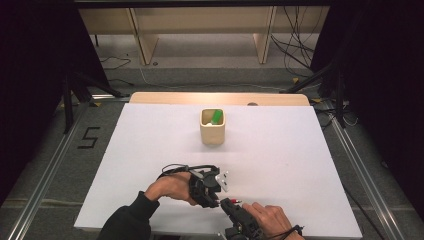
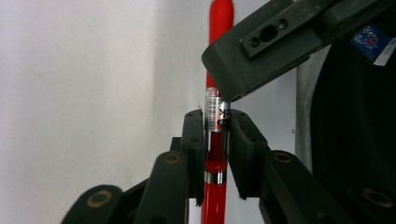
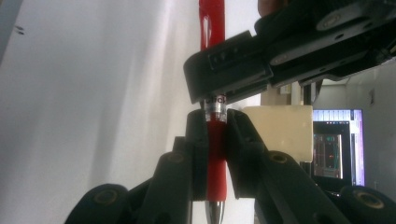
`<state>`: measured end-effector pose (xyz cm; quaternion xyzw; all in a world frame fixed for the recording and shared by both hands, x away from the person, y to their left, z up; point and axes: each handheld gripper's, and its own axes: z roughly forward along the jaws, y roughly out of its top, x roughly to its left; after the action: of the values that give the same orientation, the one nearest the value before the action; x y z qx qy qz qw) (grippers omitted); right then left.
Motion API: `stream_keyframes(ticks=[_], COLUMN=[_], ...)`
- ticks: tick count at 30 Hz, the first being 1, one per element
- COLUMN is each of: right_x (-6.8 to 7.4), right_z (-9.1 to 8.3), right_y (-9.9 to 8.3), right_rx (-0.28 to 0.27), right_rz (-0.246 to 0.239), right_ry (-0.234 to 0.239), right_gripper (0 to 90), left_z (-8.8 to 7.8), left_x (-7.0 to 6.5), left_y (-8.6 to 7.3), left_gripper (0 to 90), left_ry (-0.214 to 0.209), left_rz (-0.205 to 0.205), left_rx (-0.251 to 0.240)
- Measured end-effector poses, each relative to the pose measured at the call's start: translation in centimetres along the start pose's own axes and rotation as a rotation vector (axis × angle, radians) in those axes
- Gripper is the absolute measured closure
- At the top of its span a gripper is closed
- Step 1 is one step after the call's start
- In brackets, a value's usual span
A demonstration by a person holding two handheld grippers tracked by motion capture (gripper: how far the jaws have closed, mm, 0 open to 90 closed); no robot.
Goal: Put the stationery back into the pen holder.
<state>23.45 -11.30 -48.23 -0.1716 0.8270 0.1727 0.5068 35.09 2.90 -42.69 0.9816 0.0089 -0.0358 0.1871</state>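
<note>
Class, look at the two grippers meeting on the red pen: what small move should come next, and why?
Probably pull the two grippers gently apart along the red pen. The left gripper and the right gripper each clamp a different section beside the clear band, which suggests uncapping or separating it.

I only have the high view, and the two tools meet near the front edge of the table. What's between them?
Observer: A red pen. In the left gripper view, the left tool is closed on its barrel, just above a silver ring.
Operator: And the right tool?
Observer: In the right gripper view, the right tool is clamped on the pen's red grip section. The metal tip points back toward that camera.
</note>
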Motion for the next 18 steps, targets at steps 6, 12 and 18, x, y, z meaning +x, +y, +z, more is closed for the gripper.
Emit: stream_keyframes(ticks=[6,12,18], right_x=[-0.1,-0.3,-1.3], right_z=[0.0,-0.5,-2.0], right_y=[0.0,-0.1,-0.6], right_rx=[-0.009,0.01,-0.019], right_rz=[0.014,0.045,0.099], right_ry=[0.016,0.029,0.027], right_gripper=[80.0,64.1,55.8], left_z=[0.1,-0.3,-1.1], left_x=[0.0,-0.3,0.4], left_y=[-0.1,-0.2,-0.9], left_gripper=[78.3,78.7,78.8], left_ry=[-0.015,-0.01,0.024], left_rz=[-0.001,-0.005,-0.05], left_rx=[-0.002,-0.005,-0.032])
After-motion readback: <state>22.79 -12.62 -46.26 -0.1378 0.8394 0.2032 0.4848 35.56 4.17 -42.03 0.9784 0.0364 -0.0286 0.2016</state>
